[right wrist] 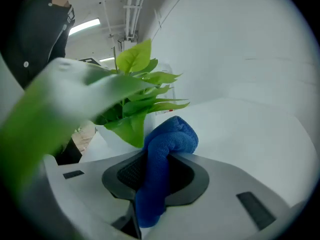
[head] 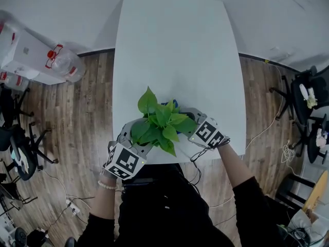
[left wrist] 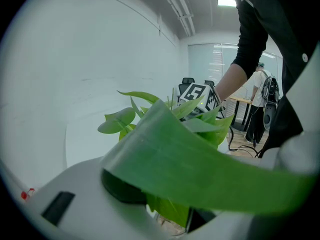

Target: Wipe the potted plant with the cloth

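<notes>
Between left gripper (head: 131,135) and right gripper (head: 189,116): potted plant (head: 162,125) | cloth (right wrist: 165,154): in right's jaws

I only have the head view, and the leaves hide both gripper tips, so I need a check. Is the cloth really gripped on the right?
Observer: Yes. The right gripper is shut on a bunched blue fabric cloth, whose end sticks out in front.
Operator: And the left?
Observer: The left gripper has its jaws apart; a broad green leaf of the potted plant lies across them. Whether they grip anything beneath it, I cannot tell.
Operator: Cloth on a leaf?
Observer: Its end sits beside a low pointed leaf; contact is unclear.
</notes>
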Demonstrator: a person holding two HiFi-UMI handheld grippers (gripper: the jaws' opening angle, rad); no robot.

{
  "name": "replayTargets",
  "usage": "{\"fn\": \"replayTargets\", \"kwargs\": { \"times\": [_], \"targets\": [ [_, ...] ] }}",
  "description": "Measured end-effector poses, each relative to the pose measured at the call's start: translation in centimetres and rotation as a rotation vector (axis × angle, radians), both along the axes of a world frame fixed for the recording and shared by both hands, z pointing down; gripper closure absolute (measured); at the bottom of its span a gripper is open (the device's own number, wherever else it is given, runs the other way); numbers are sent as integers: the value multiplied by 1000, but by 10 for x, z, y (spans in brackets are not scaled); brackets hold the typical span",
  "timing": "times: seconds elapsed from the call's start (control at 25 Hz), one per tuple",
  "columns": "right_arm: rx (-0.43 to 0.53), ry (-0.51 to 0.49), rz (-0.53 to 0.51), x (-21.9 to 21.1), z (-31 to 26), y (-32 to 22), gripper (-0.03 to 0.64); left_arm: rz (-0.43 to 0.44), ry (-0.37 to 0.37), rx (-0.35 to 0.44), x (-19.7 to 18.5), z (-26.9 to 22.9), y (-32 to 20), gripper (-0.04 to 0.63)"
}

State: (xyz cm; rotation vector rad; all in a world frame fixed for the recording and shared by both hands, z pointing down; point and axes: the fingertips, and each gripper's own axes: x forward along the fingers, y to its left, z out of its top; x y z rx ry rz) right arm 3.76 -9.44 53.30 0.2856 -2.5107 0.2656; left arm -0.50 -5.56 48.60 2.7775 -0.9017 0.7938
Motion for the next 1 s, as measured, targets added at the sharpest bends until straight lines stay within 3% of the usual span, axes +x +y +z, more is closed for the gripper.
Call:
{"fn": "replayTargets", "kwargs": {
  "times": [0.36, 1.0],
  "targets": [
    [-20, 3, 41, 1, 7, 6, 492, -10, -5, 3, 1, 1, 0, 385],
    [-45, 22, 339, 12, 8, 46, 492, -26, -4, 2, 0, -1, -2, 385]
  ]
}}
